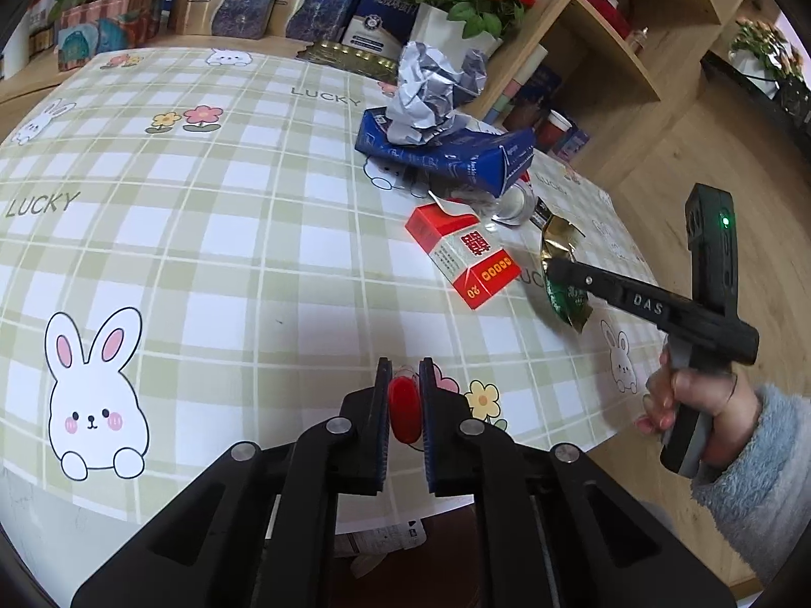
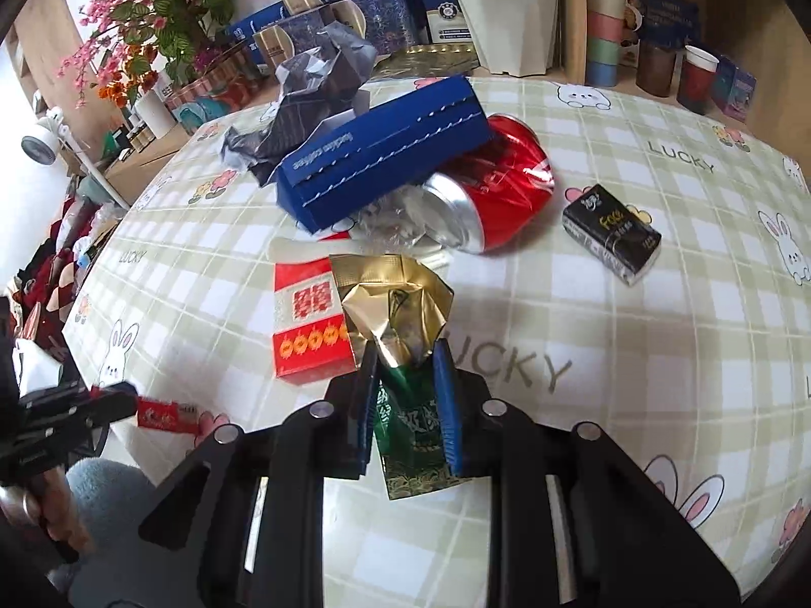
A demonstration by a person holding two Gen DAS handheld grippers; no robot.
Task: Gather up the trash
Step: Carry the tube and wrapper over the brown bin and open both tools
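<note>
Right tongs [image 2: 403, 359]: pinching crumpled green-and-gold foil sachet [image 2: 400, 314], lifted near the bench's [image 1: 203, 253] right edge, long axis along the fingers. Left tongs [image 1: 404, 370]: pinching small red wrapper [image 1: 404, 408] at near edge.

checked tablecloth [image 1: 203, 253] under red box [image 1: 464, 261], black packet [image 2: 612, 234], crushed can [image 2: 499, 187]

The counter [image 1: 203, 233] is viewed from the left wrist, low at its near edge, facing the far shelves. From the right wrist it is viewed closer, over the trash pile. The red carton [image 1: 464, 258] [image 2: 309, 324] and blue box [image 1: 456, 152] [image 2: 385, 152] are shared by both.
</note>
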